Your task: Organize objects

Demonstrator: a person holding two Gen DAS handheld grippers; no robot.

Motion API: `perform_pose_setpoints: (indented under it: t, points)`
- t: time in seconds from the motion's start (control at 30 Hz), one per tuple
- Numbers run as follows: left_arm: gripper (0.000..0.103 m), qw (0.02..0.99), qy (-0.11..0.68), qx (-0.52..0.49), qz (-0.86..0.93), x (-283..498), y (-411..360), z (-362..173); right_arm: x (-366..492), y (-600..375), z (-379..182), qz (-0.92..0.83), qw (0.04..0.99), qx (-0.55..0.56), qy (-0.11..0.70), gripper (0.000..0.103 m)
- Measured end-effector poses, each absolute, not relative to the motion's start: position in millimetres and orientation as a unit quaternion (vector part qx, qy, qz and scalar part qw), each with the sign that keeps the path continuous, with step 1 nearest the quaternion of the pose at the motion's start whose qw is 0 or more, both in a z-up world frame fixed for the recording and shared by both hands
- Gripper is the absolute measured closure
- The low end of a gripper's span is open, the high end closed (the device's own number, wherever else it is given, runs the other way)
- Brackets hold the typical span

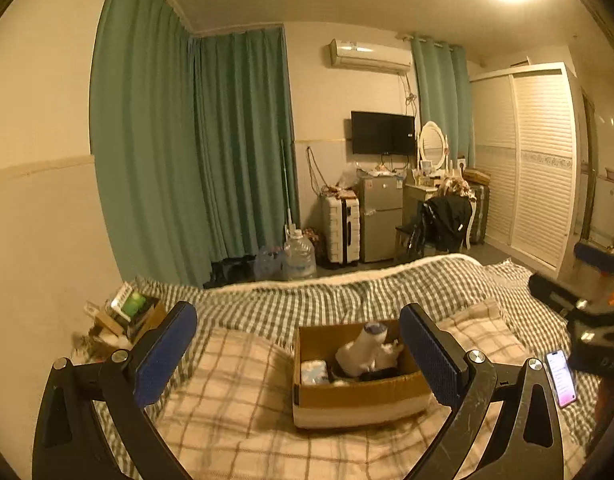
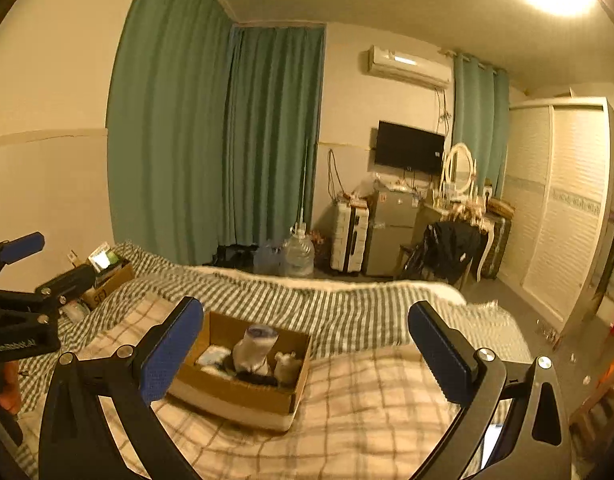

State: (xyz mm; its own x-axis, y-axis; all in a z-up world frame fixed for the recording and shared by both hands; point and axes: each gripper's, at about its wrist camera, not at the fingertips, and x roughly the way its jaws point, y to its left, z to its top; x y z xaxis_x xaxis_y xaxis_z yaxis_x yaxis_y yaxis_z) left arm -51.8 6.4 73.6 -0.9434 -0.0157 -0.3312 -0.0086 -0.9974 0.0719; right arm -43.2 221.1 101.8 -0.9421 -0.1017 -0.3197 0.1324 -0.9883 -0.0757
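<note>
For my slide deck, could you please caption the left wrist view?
Open left gripper above a cardboard box of socks on a plaid bed, phone alongside.

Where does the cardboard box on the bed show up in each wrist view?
Left wrist: cardboard box sits low and centre-right, partly behind the right finger of the open left tongs.
Right wrist: box sits low and centre-left, beside the left finger of the open right tongs.
Shared landmark: wall TV.
</note>
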Motion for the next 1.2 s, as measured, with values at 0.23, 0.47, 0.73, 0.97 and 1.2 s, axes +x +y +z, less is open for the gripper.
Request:
perform_pose_setpoints:
  t: [0.23, 0.47, 0.73, 0.97, 1.2]
  points:
    - [0.0, 0.03, -0.003, 0.209, -0.977, -61, 1, 17, -62, 219, 31, -0.975, 0.052, 0.215, 0.029, 0.0]
    - [0.0, 0.04, 0.008, 0.266, -0.963, -68, -4, -29, -71, 215, -7, -0.967, 0.049, 0.246, 0.041, 0.0]
    - [0.0, 0.03, -0.009, 0.261, -0.965, -64, 4, -33, -72, 216, -7, -0.968, 0.039, 0.243, 0.041, 0.0]
    - [0.0, 0.03, -0.009, 0.262, -0.965, -64, 5, -34, -69, 216, -2, -0.97, 0.038, 0.238, 0.038, 0.0]
    - [0.0, 0.027, -0.008, 0.255, -0.966, -62, 6, -29, -68, 219, 0, -0.971, 0.037, 0.236, 0.031, 0.0]
